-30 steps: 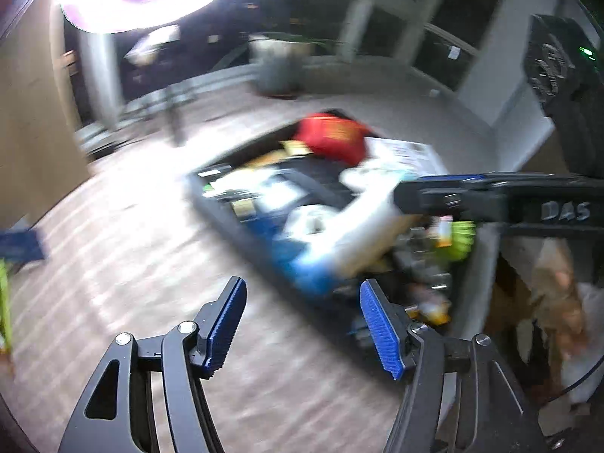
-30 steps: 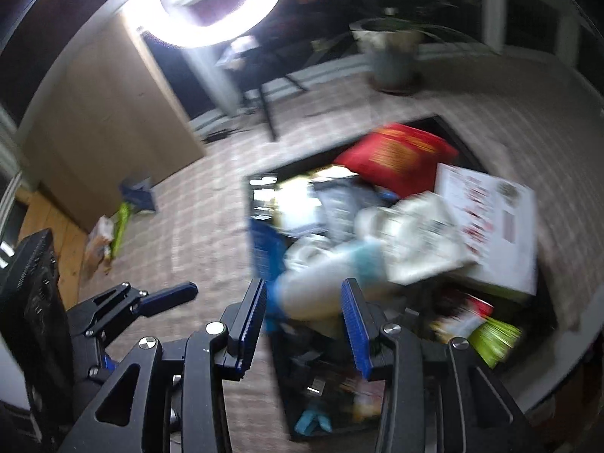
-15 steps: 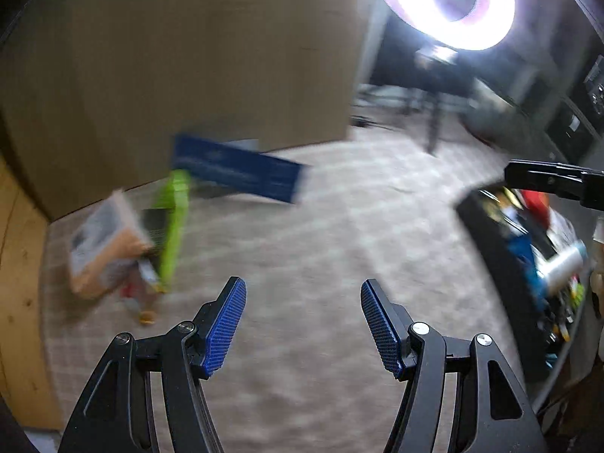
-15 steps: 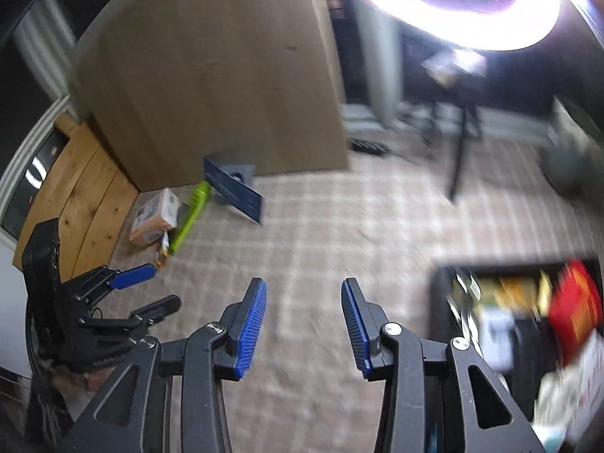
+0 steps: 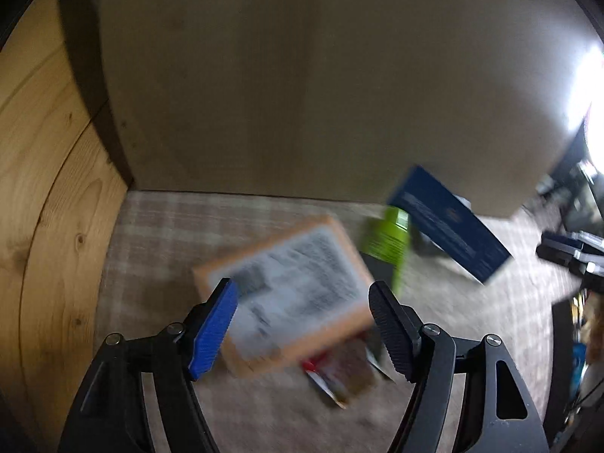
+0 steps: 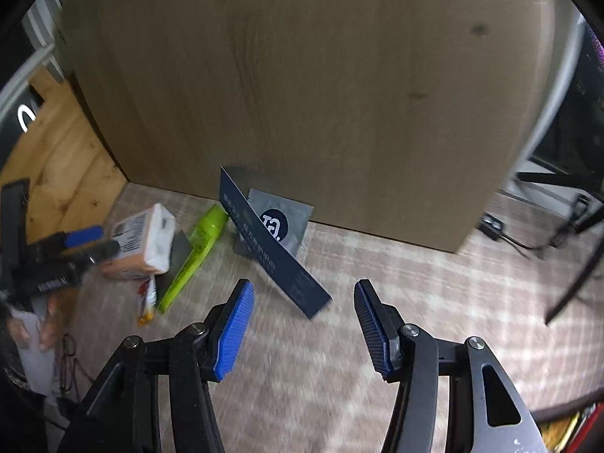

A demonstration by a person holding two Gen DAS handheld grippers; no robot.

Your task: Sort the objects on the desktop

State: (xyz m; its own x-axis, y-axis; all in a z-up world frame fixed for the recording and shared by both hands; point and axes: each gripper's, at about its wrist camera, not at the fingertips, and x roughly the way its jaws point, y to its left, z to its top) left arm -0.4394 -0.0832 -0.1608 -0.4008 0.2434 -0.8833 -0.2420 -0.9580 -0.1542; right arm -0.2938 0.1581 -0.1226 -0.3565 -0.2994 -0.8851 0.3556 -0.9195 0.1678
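**Both grippers swung off the crowded tray, now over the sorted corner**

Nearest, left gripper [image 5: 302,324] spread and opening, nothing pinched, hung over the orange box [image 5: 287,294]. Right gripper [image 6: 304,328] likewise opening and empty, aimed at bare checked cloth [image 6: 434,302] on the table. Beyond, green pack [image 6: 196,253], small snack packet [image 6: 147,302] and dark blue card [image 6: 271,245] leaning by the grey sachet [image 6: 283,222], all at the table's far edge against the wooden panel [image 6: 302,75]. Probably between picks.

Each black-framed gripper [image 5: 302,324] [image 6: 304,322] bears ribbed blue pads [image 5: 213,330] and silver pivot screws [image 6: 410,330].
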